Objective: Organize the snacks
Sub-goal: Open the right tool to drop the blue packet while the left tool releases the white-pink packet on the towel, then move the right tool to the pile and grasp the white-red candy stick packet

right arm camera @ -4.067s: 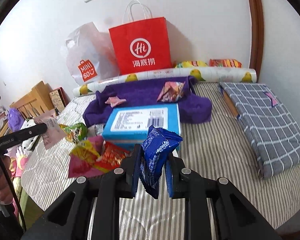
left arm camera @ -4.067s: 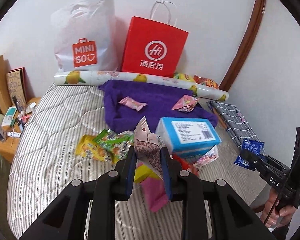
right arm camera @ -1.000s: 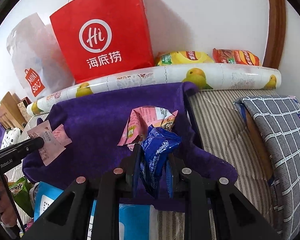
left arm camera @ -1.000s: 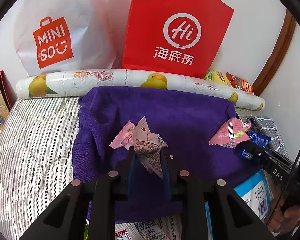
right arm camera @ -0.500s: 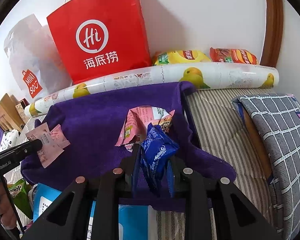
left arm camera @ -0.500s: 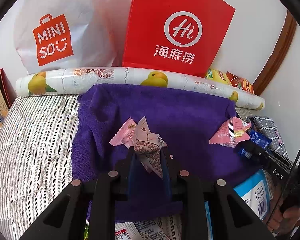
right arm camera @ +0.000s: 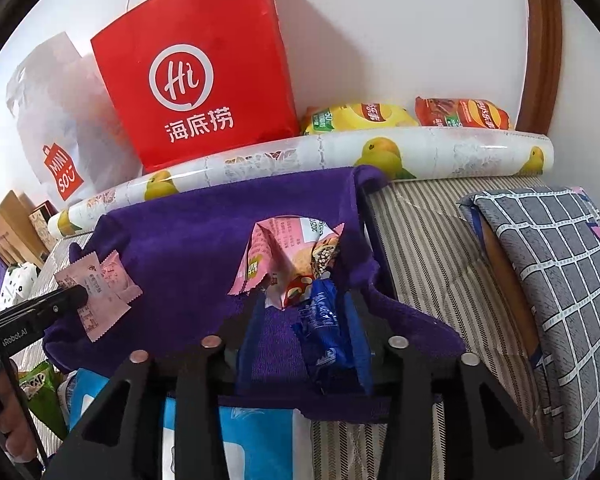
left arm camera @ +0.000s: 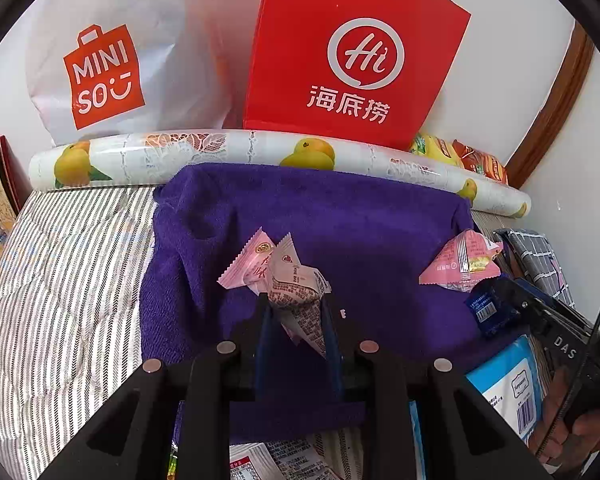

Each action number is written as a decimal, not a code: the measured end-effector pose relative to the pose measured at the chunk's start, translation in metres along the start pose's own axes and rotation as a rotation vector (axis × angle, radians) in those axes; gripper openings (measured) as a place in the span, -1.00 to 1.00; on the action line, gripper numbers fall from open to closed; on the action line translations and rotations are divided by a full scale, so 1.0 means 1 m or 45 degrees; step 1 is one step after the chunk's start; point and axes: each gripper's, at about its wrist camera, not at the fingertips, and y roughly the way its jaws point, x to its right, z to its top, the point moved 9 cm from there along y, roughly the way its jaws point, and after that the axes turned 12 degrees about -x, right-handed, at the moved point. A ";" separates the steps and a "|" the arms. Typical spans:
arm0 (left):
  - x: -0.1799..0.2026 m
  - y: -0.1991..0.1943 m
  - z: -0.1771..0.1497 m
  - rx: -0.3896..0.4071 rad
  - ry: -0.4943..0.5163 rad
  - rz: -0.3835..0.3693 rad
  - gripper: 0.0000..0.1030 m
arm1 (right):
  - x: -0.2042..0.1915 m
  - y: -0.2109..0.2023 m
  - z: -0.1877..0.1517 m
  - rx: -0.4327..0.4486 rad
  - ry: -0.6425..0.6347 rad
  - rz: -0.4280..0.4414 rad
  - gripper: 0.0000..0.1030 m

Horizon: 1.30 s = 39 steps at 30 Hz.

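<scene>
Left wrist view
left gripper [left arm camera: 296, 312]: fingers narrow, pinching a pale pink printed snack packet [left arm camera: 298, 292], held above the purple towel [left arm camera: 340, 216].
second pink packet [left arm camera: 248, 266]: lies on the towel just behind and left of the held one, overlapping it in view.
pink triangular packet [left arm camera: 460, 262]: on the towel's right side.
blue packet [left arm camera: 488, 310]: right, at the tip of the other gripper, just near of the triangular packet.
far: fruit-print roll [left arm camera: 260, 152] along the towel's far edge; red Hi bag [left arm camera: 352, 56] and white MINISO bag [left arm camera: 112, 64] against the wall.
blue box [left arm camera: 512, 392]: near right, below the towel edge.

Right wrist view
right gripper [right arm camera: 304, 312]: fingers spread wide; blue packet [right arm camera: 324, 328] leans on the right finger, left finger clear of it, over the purple towel [right arm camera: 188, 240].
pink triangular packet [right arm camera: 288, 252]: on the towel just beyond the fingertips.
left gripper [right arm camera: 40, 308]: far left, clamping its pink packet [right arm camera: 92, 292].
checked pillow [right arm camera: 560, 280]: right on the striped bed [right arm camera: 428, 248].
chip bags [right arm camera: 404, 114]: far, behind the roll.
</scene>
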 end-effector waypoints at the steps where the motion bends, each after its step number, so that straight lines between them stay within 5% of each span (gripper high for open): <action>1: 0.000 0.000 0.000 0.002 0.000 0.003 -0.54 | 0.000 -0.001 0.000 0.003 -0.001 0.006 -0.10; 12: -0.002 0.001 -0.001 -0.007 -0.023 -0.015 -0.54 | -0.012 -0.025 0.006 0.120 -0.045 0.047 0.33; 18: -0.003 0.001 0.000 -0.008 -0.033 -0.024 -0.52 | -0.011 -0.021 0.005 0.098 -0.031 0.054 0.35; 26: -0.002 -0.008 0.004 0.028 -0.044 -0.038 0.14 | -0.015 -0.023 0.005 0.106 -0.039 0.069 0.36; 39: 0.001 -0.026 0.010 0.097 -0.075 -0.118 0.28 | -0.027 -0.038 0.004 0.157 -0.073 0.092 0.45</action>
